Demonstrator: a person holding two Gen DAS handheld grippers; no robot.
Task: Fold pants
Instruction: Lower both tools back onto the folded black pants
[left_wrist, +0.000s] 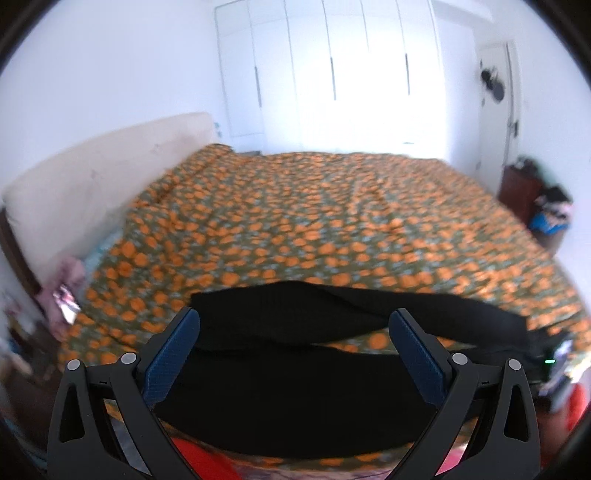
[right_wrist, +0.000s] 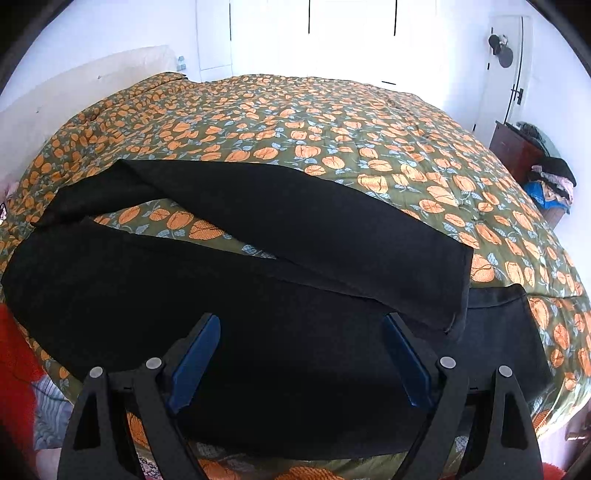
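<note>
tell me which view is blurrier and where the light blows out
Left wrist view: motion-blurred, the floral bedspread smeared, the wardrobe doors washed out by glare. Right wrist view: sharp, the black pants crisp but nearly detail-free in shadow, the wall behind the bed overexposed. Both bend at the fisheye rim.

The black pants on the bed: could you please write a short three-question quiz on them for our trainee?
1. True or false: the right tool is clamped shut on the black pants.
2. What do the pants lie on? A) flowered bedspread B) bare floor C) wooden desk
3. Fill in: between the two legs, a wedge of ____ shows.

Key: 1 false, both tools are open, left tool too; 2 A, flowered bedspread; 3 bedspread.
</note>
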